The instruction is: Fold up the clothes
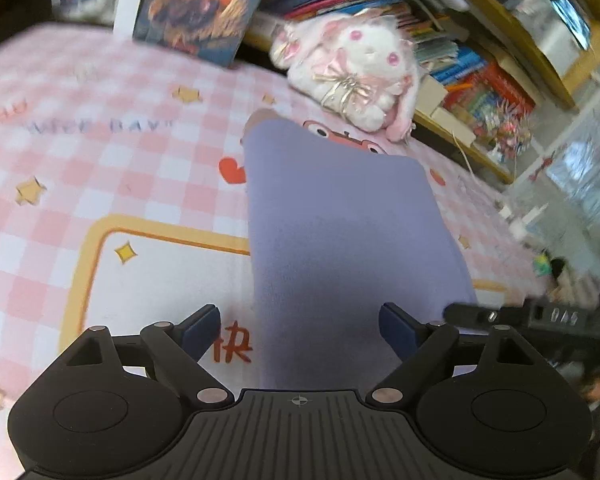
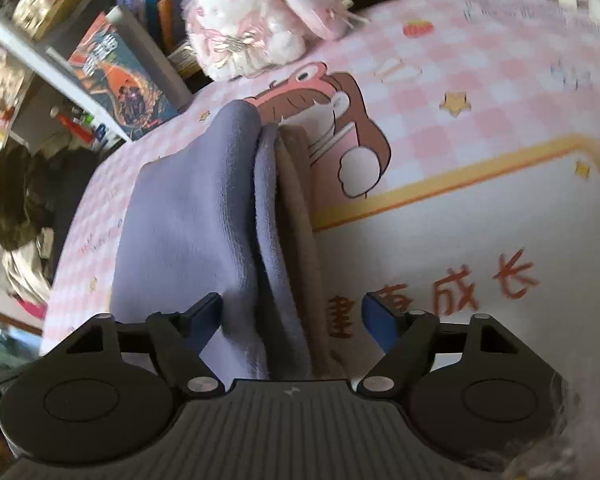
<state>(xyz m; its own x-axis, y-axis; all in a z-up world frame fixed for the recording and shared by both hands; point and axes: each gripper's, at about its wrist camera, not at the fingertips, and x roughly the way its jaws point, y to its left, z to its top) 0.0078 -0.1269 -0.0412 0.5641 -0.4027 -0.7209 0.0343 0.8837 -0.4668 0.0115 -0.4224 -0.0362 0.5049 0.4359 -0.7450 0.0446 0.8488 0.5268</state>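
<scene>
A lavender garment [image 1: 340, 232] lies folded into a long strip on the pink checked cloth [image 1: 80, 160]. My left gripper [image 1: 300, 330] is open and hovers over the strip's near end, one finger on each side. In the right wrist view the garment [image 2: 188, 216] shows stacked folds with a tan-brown inner layer [image 2: 300, 216] along its right edge. My right gripper [image 2: 292, 316] is open, its fingers either side of the near end of the folds. The right gripper's body shows at the left view's right edge [image 1: 540, 316].
A white and pink plush rabbit [image 1: 352, 76] sits at the far edge of the cloth, also in the right wrist view [image 2: 252, 20]. Behind it are shelves of books [image 1: 480, 80] and a leaning picture book [image 1: 204, 4]. A cartoon print [image 2: 340, 120] lies beside the garment.
</scene>
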